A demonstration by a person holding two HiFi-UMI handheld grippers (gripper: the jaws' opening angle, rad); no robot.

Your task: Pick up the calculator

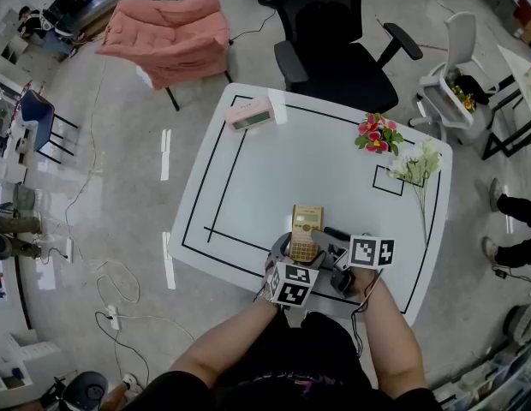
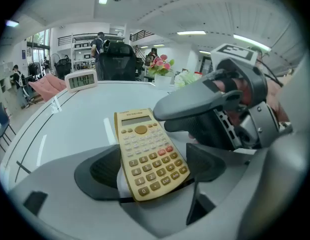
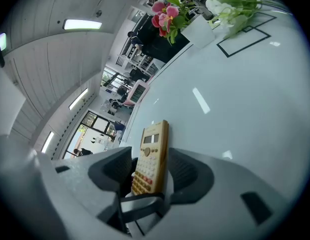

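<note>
From above, the calculator lies at the near edge of the table, inside the black tape lines. Its display points far and its near end sits in the left gripper. The right gripper comes in just beside it from the right. A clock stands at the far left corner, and flowers stand far right.

In the left gripper view, the left gripper is clamped across the calculator, a pad against each long edge. The right gripper reaches over its far right edge.

In the right gripper view, the right gripper is rolled on its side with its jaws spread wide. The calculator sits between them, keys facing the left jaw, not pinched.
</note>
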